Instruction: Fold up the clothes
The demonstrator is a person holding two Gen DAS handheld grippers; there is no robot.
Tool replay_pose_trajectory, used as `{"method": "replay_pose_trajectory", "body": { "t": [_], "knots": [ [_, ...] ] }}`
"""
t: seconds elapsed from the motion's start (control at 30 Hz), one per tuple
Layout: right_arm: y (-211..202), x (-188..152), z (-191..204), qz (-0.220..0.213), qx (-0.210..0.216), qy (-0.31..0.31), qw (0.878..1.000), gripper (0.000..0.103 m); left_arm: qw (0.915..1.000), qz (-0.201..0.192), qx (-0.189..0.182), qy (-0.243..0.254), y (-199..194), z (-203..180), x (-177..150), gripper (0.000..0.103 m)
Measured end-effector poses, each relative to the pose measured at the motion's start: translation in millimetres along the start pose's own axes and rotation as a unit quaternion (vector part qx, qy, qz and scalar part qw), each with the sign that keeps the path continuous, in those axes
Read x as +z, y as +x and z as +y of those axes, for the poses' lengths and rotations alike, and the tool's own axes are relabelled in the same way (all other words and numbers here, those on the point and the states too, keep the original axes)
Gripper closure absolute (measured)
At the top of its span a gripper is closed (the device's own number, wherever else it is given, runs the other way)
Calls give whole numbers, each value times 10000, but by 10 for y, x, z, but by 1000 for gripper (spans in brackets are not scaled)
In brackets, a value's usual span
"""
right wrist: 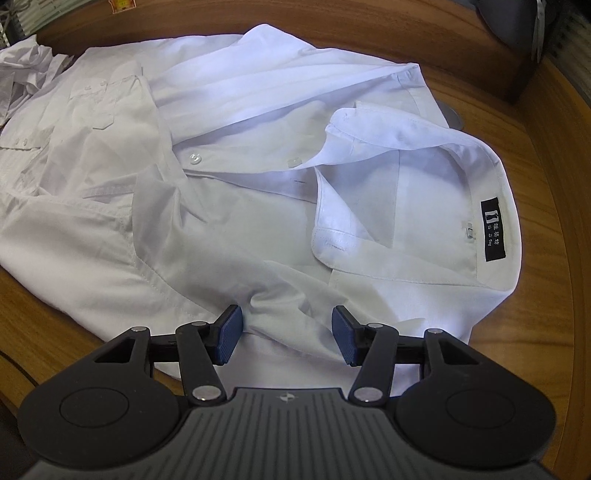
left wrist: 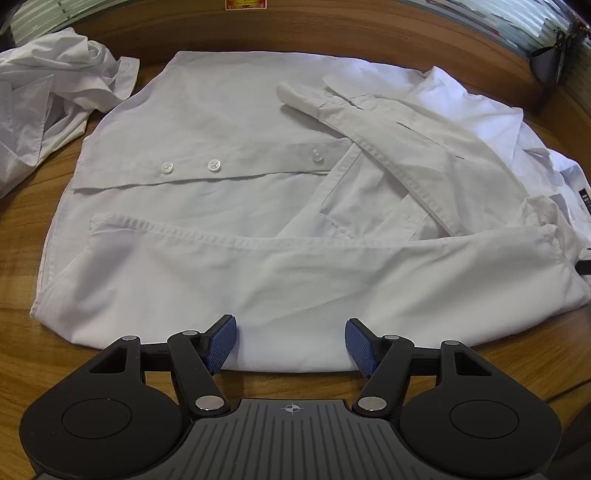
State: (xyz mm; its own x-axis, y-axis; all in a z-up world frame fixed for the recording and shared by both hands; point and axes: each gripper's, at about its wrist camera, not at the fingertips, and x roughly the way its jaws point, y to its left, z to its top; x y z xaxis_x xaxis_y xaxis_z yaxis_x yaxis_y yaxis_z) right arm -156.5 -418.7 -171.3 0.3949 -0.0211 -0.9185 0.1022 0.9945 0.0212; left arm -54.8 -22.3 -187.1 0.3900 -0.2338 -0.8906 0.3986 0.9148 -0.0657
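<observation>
A white button shirt (left wrist: 236, 221) lies spread on the wooden table (left wrist: 22, 236), front up, with one sleeve (left wrist: 388, 140) folded across its chest. My left gripper (left wrist: 290, 345) hovers open over the shirt's near folded edge, its blue pads apart and pressing nothing. In the right wrist view the same shirt (right wrist: 229, 236) shows its collar (right wrist: 424, 147) and a black label (right wrist: 493, 230) at the right. My right gripper (right wrist: 287, 339) stands open over the cloth near the shoulder, with a raised fold between its blue pads, which do not press it.
A second crumpled white garment (left wrist: 48, 107) lies at the far left of the table, seen again at the top left (right wrist: 26, 70) of the right wrist view. The table's curved far edge (left wrist: 332, 33) runs behind the shirt. A dark object (left wrist: 554, 62) stands at the far right.
</observation>
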Motion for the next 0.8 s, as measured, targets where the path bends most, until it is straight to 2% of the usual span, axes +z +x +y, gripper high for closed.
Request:
{"method": "replay_pose_trajectory", "body": {
  "t": [0.1, 0.27, 0.33, 0.4, 0.5, 0.63, 0.73, 0.8],
  "knots": [
    [-12, 8, -9, 21, -18, 41, 10000, 43, 10000, 14, -32, -74, -5, 45, 6, 35],
    [-7, -7, 32, 51, -45, 101, 9999, 43, 9991, 126, 139, 393, 17, 14, -8, 35],
    [11, 23, 37, 84, -42, 103, 9999, 43, 9994, 136, 134, 296, 27, 83, 18, 35],
    [15, 71, 32, 104, -34, 176, 9998, 43, 9998, 29, 192, 99, -18, 222, 46, 37],
    [-45, 124, 29, -49, -75, 264, 9996, 43, 9985, -234, 487, -43, -131, 478, 120, 37],
    [-254, 217, 65, -504, -349, 403, 9973, 40, 9964, -276, 740, -315, -187, 876, 209, 36],
    [-351, 350, 121, -681, -299, 563, 9956, 36, 9947, -201, 955, -319, -158, 1113, 249, 36],
    [-396, 376, 188, -704, -257, 596, 9954, 36, 9957, -133, 870, -277, -128, 1222, 284, 36]
  ]
}}
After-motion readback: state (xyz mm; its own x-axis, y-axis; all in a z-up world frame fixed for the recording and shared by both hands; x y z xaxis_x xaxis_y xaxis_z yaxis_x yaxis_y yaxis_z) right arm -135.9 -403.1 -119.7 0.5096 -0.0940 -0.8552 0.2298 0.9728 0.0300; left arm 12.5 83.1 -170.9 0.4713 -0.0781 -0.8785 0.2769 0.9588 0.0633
